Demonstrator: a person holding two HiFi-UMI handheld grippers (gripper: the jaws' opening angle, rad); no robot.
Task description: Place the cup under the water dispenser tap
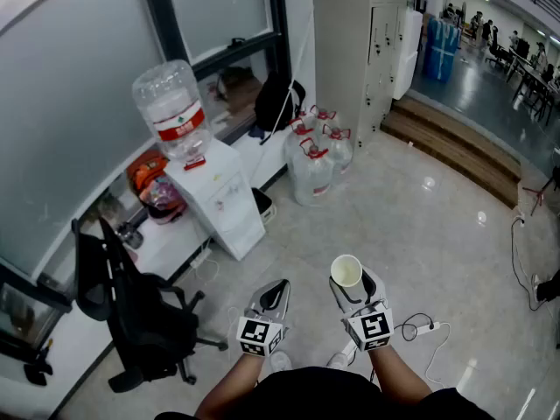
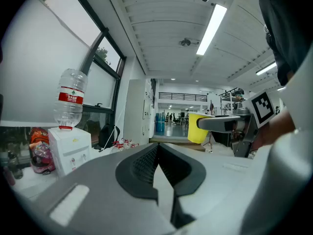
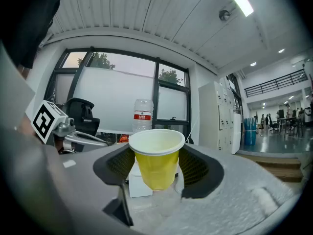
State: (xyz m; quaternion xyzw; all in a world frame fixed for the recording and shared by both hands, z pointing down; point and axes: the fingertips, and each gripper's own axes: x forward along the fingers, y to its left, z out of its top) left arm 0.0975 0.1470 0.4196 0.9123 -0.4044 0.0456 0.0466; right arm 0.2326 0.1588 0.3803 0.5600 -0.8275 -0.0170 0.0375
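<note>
A yellow paper cup (image 3: pixel 155 161) stands upright between the jaws of my right gripper (image 3: pixel 155 168), which is shut on it; the same cup (image 1: pixel 346 272) shows at the tip of the right gripper (image 1: pixel 350 289) in the head view. My left gripper (image 1: pixel 273 297) is beside it, shut with nothing held, its pads (image 2: pixel 146 163) meeting. The white water dispenser (image 1: pixel 219 195) with its upturned bottle (image 1: pixel 171 109) stands against the window wall, well ahead and to the left. In the right gripper view the dispenser (image 3: pixel 139 181) sits straight behind the cup. From the left gripper view the cup (image 2: pixel 197 127) is at the right.
A black office chair (image 1: pixel 131 309) stands left of me near the dispenser. Several full water jugs (image 1: pixel 313 157) sit on the floor beyond it, by white lockers (image 1: pixel 372 42). A power strip and cable (image 1: pixel 426 329) lie on the tiled floor at the right. Wooden steps (image 1: pixel 455 151) rise at the far right.
</note>
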